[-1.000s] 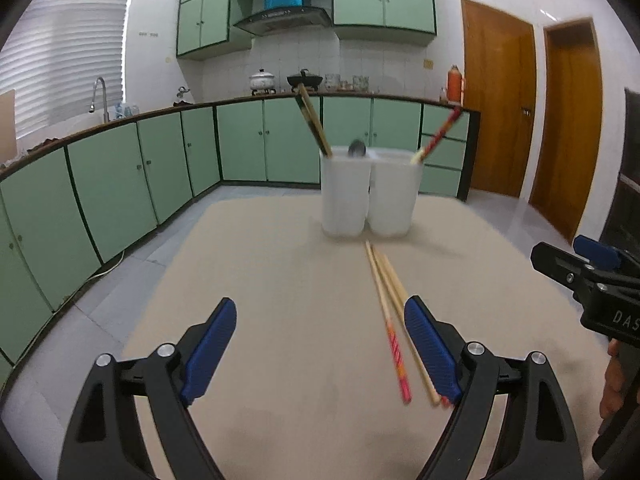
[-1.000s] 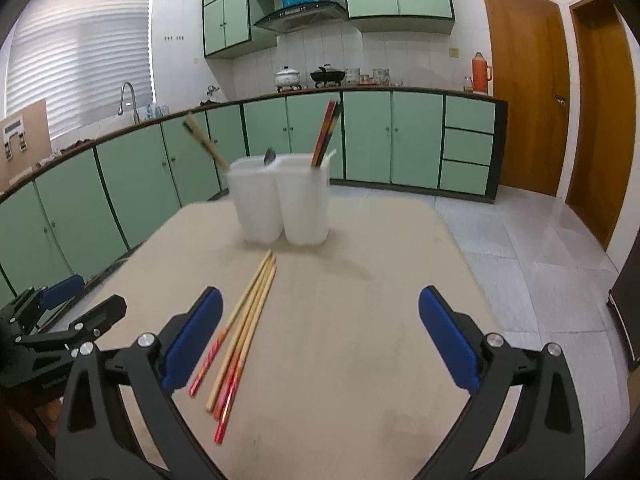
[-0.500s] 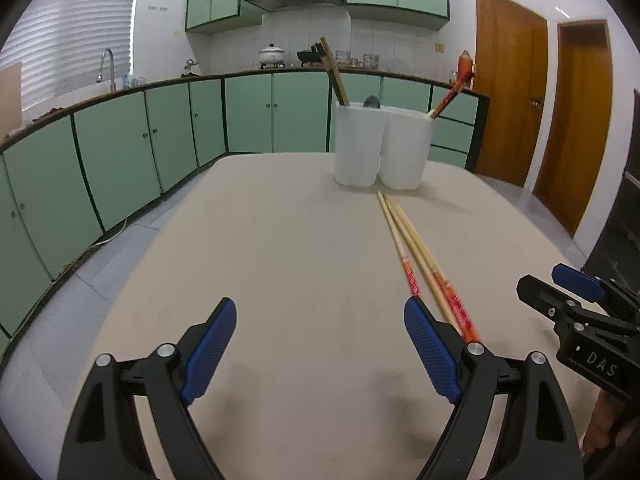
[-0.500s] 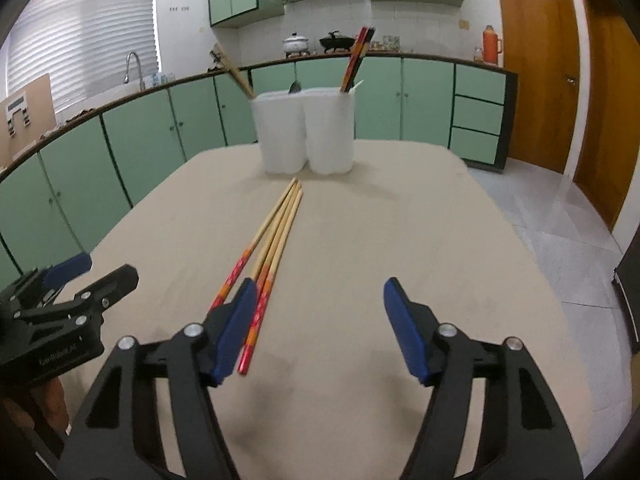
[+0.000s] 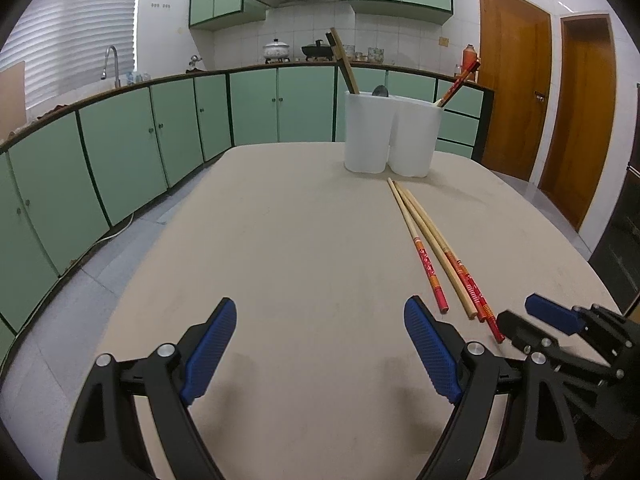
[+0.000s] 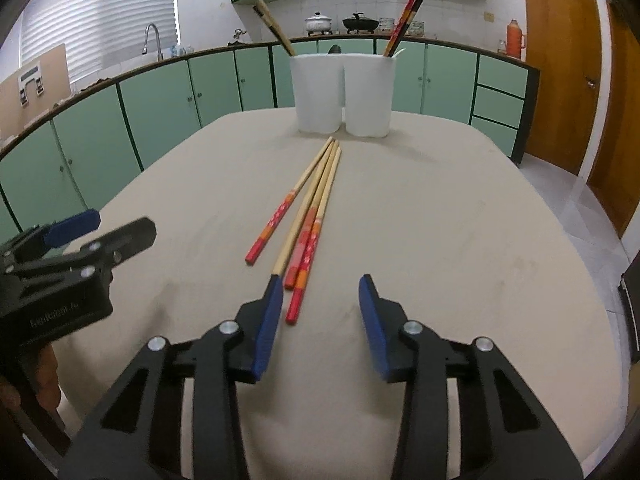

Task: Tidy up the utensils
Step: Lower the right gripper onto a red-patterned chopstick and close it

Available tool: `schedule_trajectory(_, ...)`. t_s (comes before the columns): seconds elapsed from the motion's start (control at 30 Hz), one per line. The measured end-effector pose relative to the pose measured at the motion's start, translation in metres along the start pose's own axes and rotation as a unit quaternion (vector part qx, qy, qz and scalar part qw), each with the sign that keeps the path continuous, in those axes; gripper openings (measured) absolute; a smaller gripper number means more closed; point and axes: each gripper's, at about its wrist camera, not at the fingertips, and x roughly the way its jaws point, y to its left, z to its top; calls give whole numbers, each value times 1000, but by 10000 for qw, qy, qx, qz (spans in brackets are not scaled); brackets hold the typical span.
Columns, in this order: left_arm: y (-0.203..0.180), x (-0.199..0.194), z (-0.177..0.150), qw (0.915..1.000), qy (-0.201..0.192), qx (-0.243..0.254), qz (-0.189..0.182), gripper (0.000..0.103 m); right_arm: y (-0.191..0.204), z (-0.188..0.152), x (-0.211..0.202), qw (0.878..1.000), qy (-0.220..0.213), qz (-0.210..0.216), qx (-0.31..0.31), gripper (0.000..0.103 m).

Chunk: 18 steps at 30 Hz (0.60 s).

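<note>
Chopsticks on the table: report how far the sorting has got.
Done: some chopsticks and a spoon already stand in the white holder. In hand: nothing yet; the right gripper has its jaws closing around the near ends of the loose chopsticks, not pressing them. The left gripper is open over bare table. Left: four chopsticks lie on the table, to be lifted into the holder.

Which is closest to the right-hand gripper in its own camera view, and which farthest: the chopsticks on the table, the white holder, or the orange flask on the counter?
From the right gripper:
1. Chopsticks, just ahead on the table.
2. White holder, at the table's far end.
3. Orange flask, far right on the counter.
</note>
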Motion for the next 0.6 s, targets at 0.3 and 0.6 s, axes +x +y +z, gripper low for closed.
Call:
schedule_trajectory(0.3,3,2,0,10000,28,-82,1,84,4,-9,8,9998,-16,-146,-127,30)
schedule_trajectory(0.6,-1,4,0,9999,37,-67,-69,84,10,-12,9,9992,-75,-124,-379,7)
